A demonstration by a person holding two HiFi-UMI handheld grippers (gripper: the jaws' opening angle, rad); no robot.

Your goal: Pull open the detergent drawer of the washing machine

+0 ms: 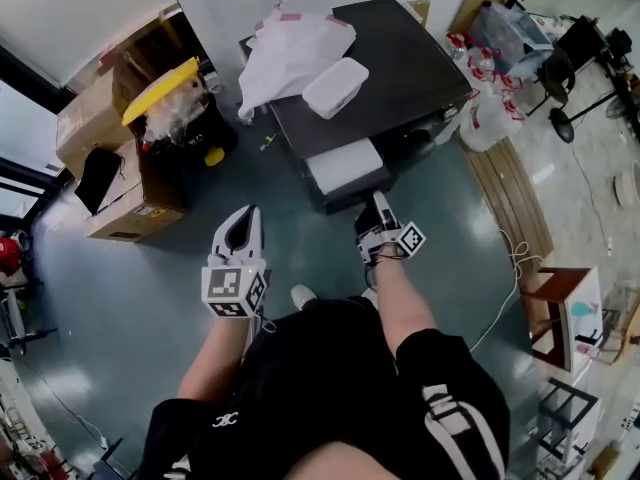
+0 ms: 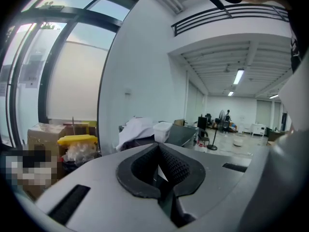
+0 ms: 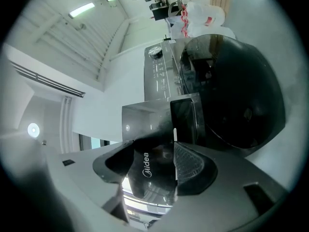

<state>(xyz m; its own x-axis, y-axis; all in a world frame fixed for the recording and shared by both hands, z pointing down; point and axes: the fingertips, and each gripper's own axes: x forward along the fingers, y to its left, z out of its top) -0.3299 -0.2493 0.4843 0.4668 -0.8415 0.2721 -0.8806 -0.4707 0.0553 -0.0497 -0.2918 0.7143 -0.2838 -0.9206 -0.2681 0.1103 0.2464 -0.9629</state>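
The washing machine (image 1: 400, 68) stands ahead, seen from above with its dark top. Its detergent drawer (image 1: 345, 165) is out, showing a pale tray. My right gripper (image 1: 375, 206) is at the drawer's front. In the right gripper view, the dark glossy drawer front (image 3: 152, 170) with its printed brand name fills the gap of the right gripper (image 3: 154, 149), a pad against each side. The machine's round door (image 3: 236, 91) is behind it. My left gripper (image 1: 243, 218) hangs over the floor left of the machine, and the left gripper (image 2: 158, 150) is shut on nothing.
A white cloth (image 1: 290, 48) and a white plastic box (image 1: 335, 86) lie on the machine's top. Cardboard boxes (image 1: 110, 168) and a yellow-lidded bin (image 1: 165, 88) stand at the left. Red-and-white bags (image 1: 485, 98) and a wooden stool (image 1: 560, 308) are at the right.
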